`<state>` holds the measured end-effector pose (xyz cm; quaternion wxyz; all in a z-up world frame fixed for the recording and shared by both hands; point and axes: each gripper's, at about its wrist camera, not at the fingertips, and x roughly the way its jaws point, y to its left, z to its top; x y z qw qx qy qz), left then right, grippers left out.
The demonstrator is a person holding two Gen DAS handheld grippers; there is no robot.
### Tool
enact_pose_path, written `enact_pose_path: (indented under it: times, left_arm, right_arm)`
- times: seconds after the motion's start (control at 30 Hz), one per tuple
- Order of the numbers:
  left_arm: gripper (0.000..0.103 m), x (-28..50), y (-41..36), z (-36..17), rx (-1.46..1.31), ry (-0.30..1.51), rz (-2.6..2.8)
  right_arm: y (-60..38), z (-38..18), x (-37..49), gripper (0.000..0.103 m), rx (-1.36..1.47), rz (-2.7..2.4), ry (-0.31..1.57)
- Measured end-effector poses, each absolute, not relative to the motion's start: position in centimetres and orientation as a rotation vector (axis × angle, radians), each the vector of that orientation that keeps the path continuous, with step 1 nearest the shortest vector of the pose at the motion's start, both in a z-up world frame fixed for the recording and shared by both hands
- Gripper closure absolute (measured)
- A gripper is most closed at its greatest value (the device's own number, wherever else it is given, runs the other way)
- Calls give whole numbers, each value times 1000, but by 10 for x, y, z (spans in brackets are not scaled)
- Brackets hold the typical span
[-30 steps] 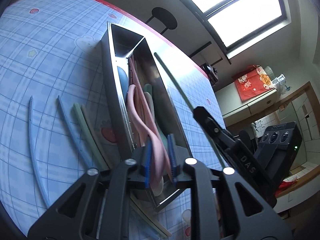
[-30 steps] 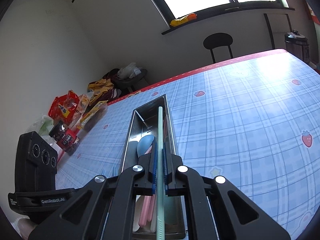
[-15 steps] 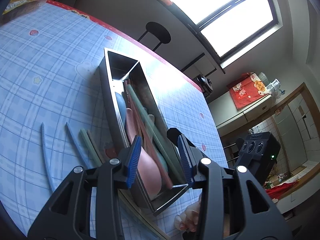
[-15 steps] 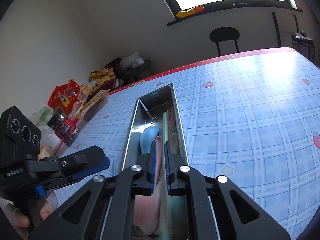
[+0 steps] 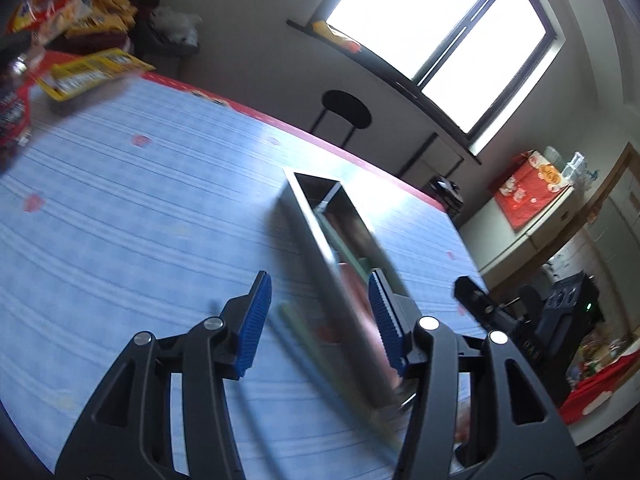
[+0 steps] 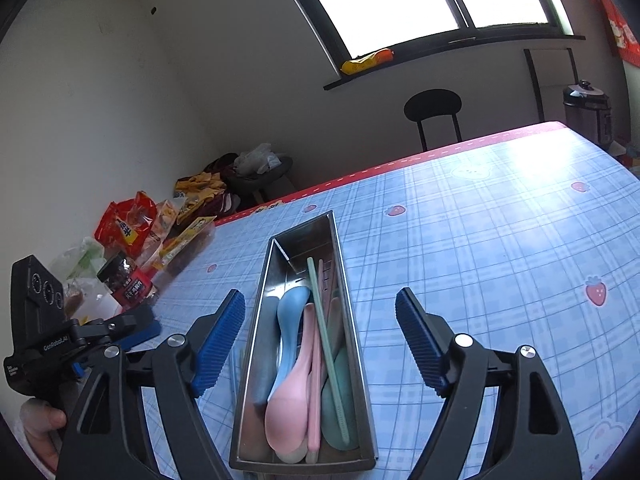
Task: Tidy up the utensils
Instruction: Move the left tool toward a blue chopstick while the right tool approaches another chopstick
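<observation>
right gripper (image 6: pixel 320 336) hangs over the near end of the steel utensil tray (image 6: pixel 349 304), its jaws spreading wide and nothing pinched between the blue pads (image 6: pixel 219 338), the tray's two long rims sitting inside the gap with clear room on both sides. in the tray lie a blue spoon (image 6: pixel 291 320), a pink spoon (image 6: pixel 289 408), a pale green chopstick (image 6: pixel 326 344) running lengthwise from the far half to the near end, a pink chopstick (image 6: pixel 316 392) beside it, and a darker green spoon (image 6: pixel 338 400) against the right wall. the far end of the tray, past a small divider, looks bare metal. to the right of the tray the blue checked tablecloth (image 6: pixel 500 264) runs open and flat all the way to the red border at the far edge. left gripper (image 5: pixel 318 320) shows in its own blurred view, jaws opening too, nothing gripped; it sits over the cloth just left of the tray's long left wall (image 5: pixel 320 264), its right finger overlapping the tray's near end. loose chopsticks (image 5: pixel 304 344) lie on the cloth along that wall, smeared by motion, count unclear. wide bare cloth stretches left of them. snack packets (image 6: pixel 132 232) and a jar (image 6: pixel 128 284) crowd the far left corner of the table. a black chair (image 6: pixel 434 114) stands beyond the far edge.
</observation>
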<state>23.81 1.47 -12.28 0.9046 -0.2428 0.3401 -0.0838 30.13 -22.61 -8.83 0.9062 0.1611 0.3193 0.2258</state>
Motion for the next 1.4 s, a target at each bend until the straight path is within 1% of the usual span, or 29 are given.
enact_pose_path:
  times: [0.17, 0.3, 0.37, 0.43, 0.47, 0.53, 0.6, 0.7, 0.73, 0.97, 1.33, 1.4]
  left_arm:
    - [51, 207, 35, -125, -439, 710, -141]
    - [51, 189, 35, -134, -357, 739, -153]
    - [52, 183, 28, -139, -307, 755, -175]
    - [52, 178, 20, -144, -266, 764, -199]
    - [53, 177, 14, -147, -244, 772, -216]
    - [56, 174, 6, -152, -214, 786, -241]
    - [61, 173, -2, -157, -182, 803, -261]
    - [68, 175, -13, -166, -133, 833, -269]
    - [69, 176, -14, -168, -126, 842, -270]
    - [70, 187, -25, -181, -85, 917, -290]
    - [70, 194, -35, -188, -45, 980, -308]
    - [70, 195, -37, -188, -35, 985, -312]
  right_arm:
    - [-222, -82, 286, 27, 254, 435, 643]
    - [-220, -72, 267, 28, 219, 432, 647]
    - [-217, -70, 254, 35, 181, 436, 662]
    - [-208, -71, 241, 55, 107, 439, 698]
    - [-205, -73, 235, 60, 77, 443, 719]
    - [-198, -80, 224, 82, 23, 457, 780]
    - [-192, -90, 215, 90, -21, 474, 846]
    - [-184, -101, 205, 92, -77, 487, 901]
    - [-181, -104, 204, 92, -91, 489, 912]
    - [-154, -124, 203, 92, -206, 499, 975]
    - [-138, -123, 213, 92, -244, 521, 996]
    - [-134, -125, 214, 91, -247, 529, 1007]
